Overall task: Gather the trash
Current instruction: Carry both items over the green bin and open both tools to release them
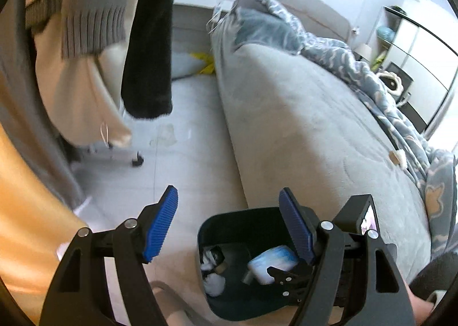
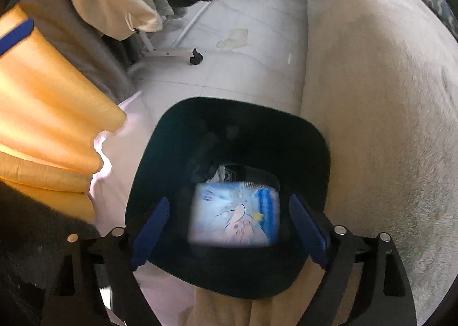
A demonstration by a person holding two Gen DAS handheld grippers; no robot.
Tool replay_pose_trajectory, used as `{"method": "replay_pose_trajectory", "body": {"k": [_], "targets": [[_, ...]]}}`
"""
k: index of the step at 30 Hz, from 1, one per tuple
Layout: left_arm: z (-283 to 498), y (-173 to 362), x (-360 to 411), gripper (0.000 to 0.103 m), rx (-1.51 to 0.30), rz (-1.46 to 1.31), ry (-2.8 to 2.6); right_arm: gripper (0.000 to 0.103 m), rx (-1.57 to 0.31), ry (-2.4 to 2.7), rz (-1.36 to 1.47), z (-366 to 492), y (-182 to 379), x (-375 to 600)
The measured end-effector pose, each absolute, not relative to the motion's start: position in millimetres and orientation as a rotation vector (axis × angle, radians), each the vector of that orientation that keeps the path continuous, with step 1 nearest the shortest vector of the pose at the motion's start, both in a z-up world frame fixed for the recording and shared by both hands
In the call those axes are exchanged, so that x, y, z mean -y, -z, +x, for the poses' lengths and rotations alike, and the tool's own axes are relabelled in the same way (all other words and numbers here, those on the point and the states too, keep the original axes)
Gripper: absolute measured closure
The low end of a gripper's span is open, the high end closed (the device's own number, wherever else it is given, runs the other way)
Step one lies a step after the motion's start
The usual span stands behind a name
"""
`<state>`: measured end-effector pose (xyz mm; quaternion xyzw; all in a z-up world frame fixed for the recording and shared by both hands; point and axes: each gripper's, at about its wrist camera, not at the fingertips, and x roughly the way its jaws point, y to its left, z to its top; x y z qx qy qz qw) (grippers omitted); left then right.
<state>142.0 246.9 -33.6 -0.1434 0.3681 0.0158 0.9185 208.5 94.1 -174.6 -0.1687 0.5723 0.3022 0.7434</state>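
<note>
A black trash bin [image 1: 209, 228] stands on the floor beside the bed; it also shows in the right wrist view [image 2: 229, 131]. Inside lie a blue and white tissue pack [image 1: 272, 264], white wads [image 1: 213, 284] and other scraps. In the right wrist view the tissue pack [image 2: 233, 217] is blurred, inside the bin between the open fingers. My right gripper [image 2: 229, 228] is open over the bin mouth and holds nothing. My left gripper [image 1: 229, 225] is open and empty above the bin's left side. A small tan scrap [image 1: 396, 157] lies on the bed.
A grey bed [image 1: 300, 125] with a rumpled blue duvet [image 1: 372, 74] fills the right. Hanging clothes [image 1: 94, 11] on a wheeled rack [image 2: 171, 52] stand to the left. An orange curtain [image 2: 43, 125] hangs at the near left. A floor stain [image 2: 233, 38] lies ahead.
</note>
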Motion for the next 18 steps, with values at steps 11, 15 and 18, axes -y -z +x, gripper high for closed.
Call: {"method": "replay_pose_trajectory", "body": {"k": [11, 15, 18], "targets": [[138.0, 3.3, -241.4, 0.022, -0.665, -0.304, 0.084, 0.012, -1.074, -0.59, -0.346, 181.2, 127.2, -78.6], [136.3, -5.0, -235.1, 0.02, -0.633, -0.303, 0.108, 0.012, -1.005, -0.545, -0.33, 177.5, 99.8, -64.5], [133.9, -13.8, -231.1, 0.015, -0.596, -0.333, 0.147, 0.012, -0.967, -0.497, -0.319, 173.8, 82.1, -46.5]]}}
